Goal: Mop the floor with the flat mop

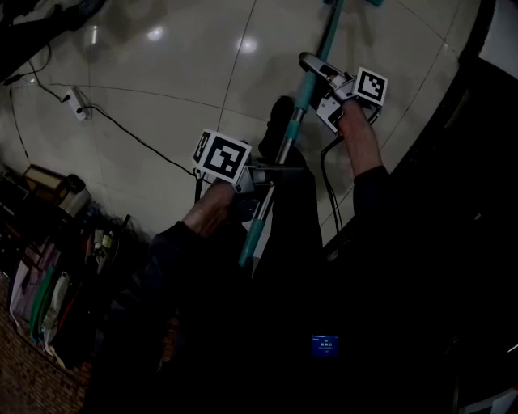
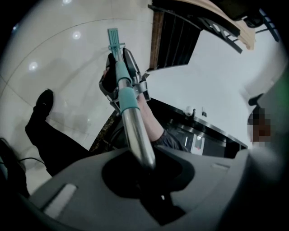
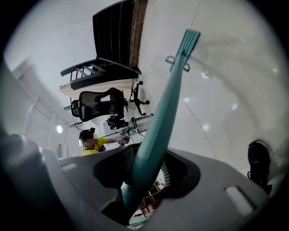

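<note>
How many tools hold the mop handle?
2, both on the mop handle: left tool on the silver part near the person, right tool on the teal part beyond.

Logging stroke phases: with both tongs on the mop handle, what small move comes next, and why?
Probably a short push forward along the mop handle: left gripper is shut on its steel section, right gripper on the teal section, and glossy tiled floor lies ahead.

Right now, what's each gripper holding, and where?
Both clamp the teal-and-steel mop pole: left gripper on its bare steel section, right gripper on its teal section.
</note>
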{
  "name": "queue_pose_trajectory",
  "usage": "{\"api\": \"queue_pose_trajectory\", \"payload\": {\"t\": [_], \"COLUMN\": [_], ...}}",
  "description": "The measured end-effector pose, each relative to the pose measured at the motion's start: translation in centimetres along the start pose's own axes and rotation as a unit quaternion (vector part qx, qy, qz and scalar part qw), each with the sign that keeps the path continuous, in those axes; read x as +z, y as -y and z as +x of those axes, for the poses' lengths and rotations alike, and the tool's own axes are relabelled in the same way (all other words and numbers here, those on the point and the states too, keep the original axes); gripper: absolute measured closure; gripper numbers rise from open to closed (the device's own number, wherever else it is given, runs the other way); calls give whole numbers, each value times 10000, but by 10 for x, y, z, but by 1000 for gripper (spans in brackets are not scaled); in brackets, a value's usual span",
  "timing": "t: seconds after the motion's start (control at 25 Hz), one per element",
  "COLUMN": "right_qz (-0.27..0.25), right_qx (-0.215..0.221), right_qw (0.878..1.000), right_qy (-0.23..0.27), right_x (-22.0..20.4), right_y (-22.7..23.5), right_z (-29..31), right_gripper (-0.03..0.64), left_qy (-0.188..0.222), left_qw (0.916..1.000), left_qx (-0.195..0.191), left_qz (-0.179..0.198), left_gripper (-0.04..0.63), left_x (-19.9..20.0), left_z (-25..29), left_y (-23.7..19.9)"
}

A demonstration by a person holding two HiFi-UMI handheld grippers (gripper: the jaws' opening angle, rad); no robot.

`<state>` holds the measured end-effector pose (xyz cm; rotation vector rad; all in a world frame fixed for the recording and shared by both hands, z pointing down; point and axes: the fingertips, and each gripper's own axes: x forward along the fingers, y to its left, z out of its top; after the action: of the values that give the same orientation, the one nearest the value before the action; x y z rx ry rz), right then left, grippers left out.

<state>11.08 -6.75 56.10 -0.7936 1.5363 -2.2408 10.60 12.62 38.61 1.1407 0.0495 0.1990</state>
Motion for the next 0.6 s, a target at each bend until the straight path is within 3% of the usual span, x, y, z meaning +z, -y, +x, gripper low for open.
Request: {"api": "queue_pose_trajectory", "payload": {"t": [0.16,0.48,0.6], "right_qz": [-115,-27,-81], "right_qx": [20,5,-10], "right_qw": [9998,10000,9999], "right_qy": [-157,-89,-126], "right_x": [-1,3,-29], "right_y": [-1,-6,-9], "right_z": [1,3,-4], "right_gripper": [433,431,431], "left_qy": [-149,-100,-208], "left_qw": [9998,9999,9998], "left_qx": [118,-36,-37], "left_qz": [72,-59,-29], "left_gripper": [517,517,515], "left_x": [-2,2,-32], "left_z": [0,4,-1], "left_y": [-8,4,4]}}
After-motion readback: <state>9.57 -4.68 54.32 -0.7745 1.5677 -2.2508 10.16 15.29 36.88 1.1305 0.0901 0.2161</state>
